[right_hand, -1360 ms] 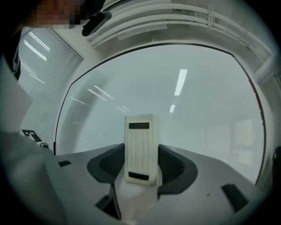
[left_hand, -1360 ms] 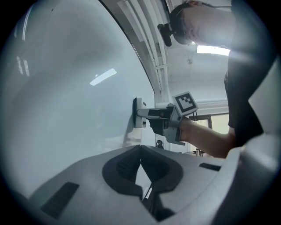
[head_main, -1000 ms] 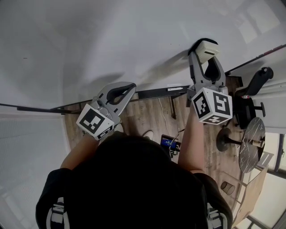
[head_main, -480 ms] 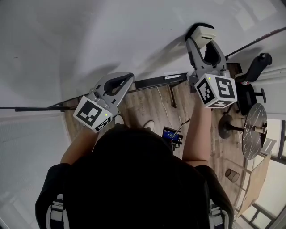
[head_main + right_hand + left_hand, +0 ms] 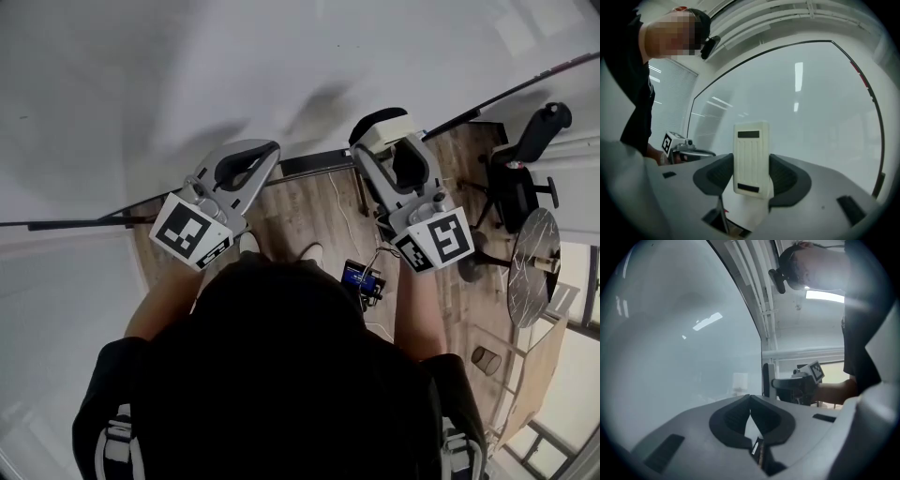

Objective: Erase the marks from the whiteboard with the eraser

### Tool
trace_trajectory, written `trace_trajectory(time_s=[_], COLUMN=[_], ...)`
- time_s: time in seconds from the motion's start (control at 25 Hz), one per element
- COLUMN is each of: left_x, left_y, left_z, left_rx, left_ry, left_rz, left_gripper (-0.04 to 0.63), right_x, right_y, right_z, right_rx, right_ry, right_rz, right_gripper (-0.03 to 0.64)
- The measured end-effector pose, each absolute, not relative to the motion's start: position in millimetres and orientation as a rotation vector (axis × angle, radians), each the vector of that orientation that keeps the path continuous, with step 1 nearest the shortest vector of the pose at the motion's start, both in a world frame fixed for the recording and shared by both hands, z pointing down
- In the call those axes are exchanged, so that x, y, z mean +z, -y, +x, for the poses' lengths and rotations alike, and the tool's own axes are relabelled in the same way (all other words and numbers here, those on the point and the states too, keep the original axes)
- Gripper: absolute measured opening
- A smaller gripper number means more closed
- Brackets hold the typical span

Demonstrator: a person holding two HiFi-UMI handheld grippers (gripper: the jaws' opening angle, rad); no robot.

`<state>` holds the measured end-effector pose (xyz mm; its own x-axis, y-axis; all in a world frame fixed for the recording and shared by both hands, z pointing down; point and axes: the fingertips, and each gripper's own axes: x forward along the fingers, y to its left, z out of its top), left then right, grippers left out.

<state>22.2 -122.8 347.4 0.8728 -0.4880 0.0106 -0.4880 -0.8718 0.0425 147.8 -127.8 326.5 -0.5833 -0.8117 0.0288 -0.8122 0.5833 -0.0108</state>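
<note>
Since the right hand-held gripper (image 5: 392, 150), clamped on the eraser (image 5: 751, 154), has slid left and nearer across the whiteboard (image 5: 234, 75), which shows no marks, erasing looks done; left hand-held gripper (image 5: 750, 397) closed, empty.

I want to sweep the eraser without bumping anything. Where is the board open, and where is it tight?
The white whiteboard looks bare across above both tools, out to its thin black frame edge. It is tight low down by the dark rail: the left tool, shut and empty, hangs beside the right tool, which grips the cream ribbed eraser.
</note>
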Motion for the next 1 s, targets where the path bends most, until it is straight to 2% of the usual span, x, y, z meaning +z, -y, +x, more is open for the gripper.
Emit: trace_trajectory(time_s=[0.2,1.0], left_x=[359.0,378.8], left_y=[121.6,112.7], left_z=[9.1,34.3], left_rx=[-0.003,0.059], left_ry=[0.831,0.759], left_rz=[3.027,3.019], left_gripper=[0.006,0.006], right_x=[364.5,394.5], right_y=[103.0,110.8], right_z=[109.8,110.6], right_rx=[0.052,0.121], right_ry=[2.814,2.779], right_rz=[1.340,1.316], right_gripper=[0.236,0.235])
